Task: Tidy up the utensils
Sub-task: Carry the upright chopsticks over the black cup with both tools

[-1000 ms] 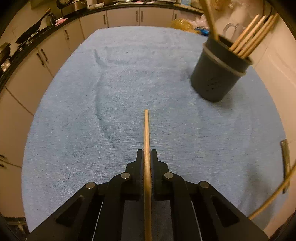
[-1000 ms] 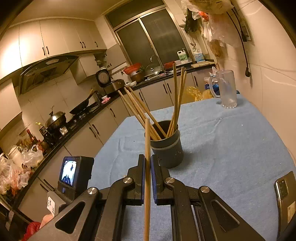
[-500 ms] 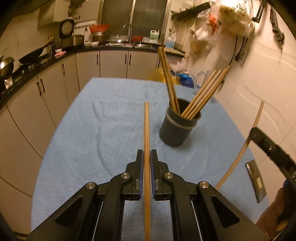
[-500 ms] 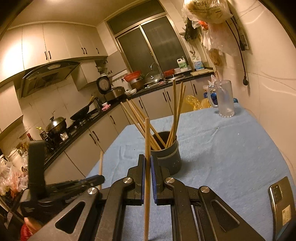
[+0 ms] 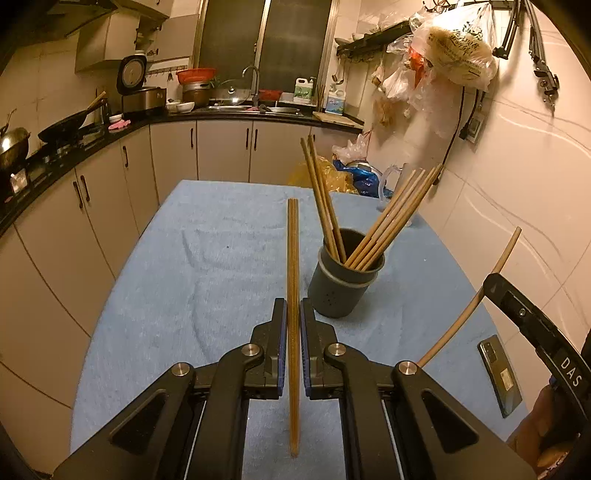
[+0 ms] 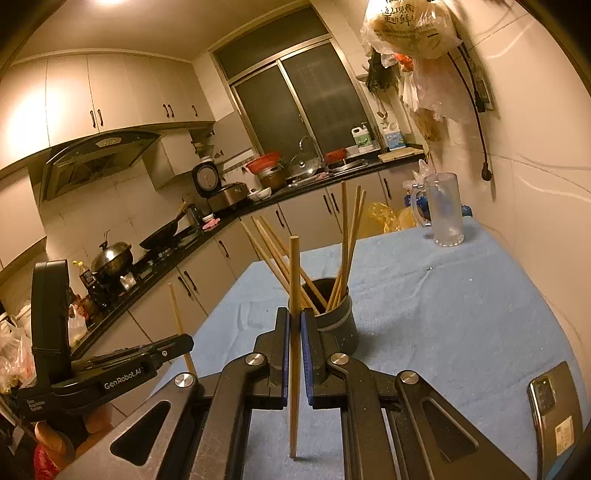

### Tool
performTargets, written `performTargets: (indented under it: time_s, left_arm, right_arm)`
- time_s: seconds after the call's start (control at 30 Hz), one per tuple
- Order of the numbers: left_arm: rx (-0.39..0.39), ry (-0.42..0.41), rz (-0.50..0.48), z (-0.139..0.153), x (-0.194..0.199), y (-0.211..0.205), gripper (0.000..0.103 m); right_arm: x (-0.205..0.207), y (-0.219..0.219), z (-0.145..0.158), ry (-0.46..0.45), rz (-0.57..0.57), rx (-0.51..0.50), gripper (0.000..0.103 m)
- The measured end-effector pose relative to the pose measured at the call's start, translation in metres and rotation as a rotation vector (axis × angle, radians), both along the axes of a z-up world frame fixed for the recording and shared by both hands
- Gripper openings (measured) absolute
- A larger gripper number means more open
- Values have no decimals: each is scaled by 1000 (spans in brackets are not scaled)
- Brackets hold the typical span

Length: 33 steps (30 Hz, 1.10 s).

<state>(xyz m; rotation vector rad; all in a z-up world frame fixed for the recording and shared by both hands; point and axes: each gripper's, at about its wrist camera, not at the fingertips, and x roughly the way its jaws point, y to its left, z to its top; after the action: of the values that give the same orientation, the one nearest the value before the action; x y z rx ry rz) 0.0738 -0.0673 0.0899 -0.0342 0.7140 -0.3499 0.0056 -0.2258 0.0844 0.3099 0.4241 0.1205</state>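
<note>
- I am pinching one long brown wooden chopstick (image 5: 293, 295) in my left gripper (image 5: 293, 314), the jaws closed on its shaft so that it is pointing forward over the blue towel-covered table (image 5: 184, 280), just left of the dark grey cylindrical utensil holder (image 5: 341, 286).
- I am gripping a second, paler wooden chopstick (image 6: 294, 314) in my right gripper (image 6: 294, 321), clamped the same way and standing nearly upright, directly in front of that same holder (image 6: 338, 325).
- The holder is standing upright on the table and is carrying chopsticks in two fans: in the left wrist view I am counting two leaning left (image 5: 323, 206) and about five leaning right (image 5: 395, 218), though the overlap is keeping me from being sure.
- A frosted glass mug with a handle (image 6: 443, 214) is standing at the far corner of the table, well beyond the holder; I cannot tell whether it is holding anything.
- One black smartphone (image 6: 554, 413) is lying flat on the table to the right of the holder, near the table's edge, with a small label I cannot read.
- In the right wrist view my left gripper's body is showing the white lettering "GenRobot.AI" (image 6: 123, 380); in the left wrist view my right gripper's body is showing "DAS" (image 5: 569, 369).
- A plastic bag with printed Chinese characters (image 6: 410, 27) is hanging on the wall above and right of the holder.
</note>
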Motion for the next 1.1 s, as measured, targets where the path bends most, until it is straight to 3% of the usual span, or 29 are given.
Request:
performTargets:
  time_s: [0.63, 1.1]
  left_arm:
    - [-9, -23, -9, 21, 7, -10, 6]
    - [-30, -115, -21, 76, 25, -28, 6]
  right_arm:
    - [-3, -16, 23, -46, -44, 12, 7]
    - [16, -28, 67, -127, -75, 5, 7]
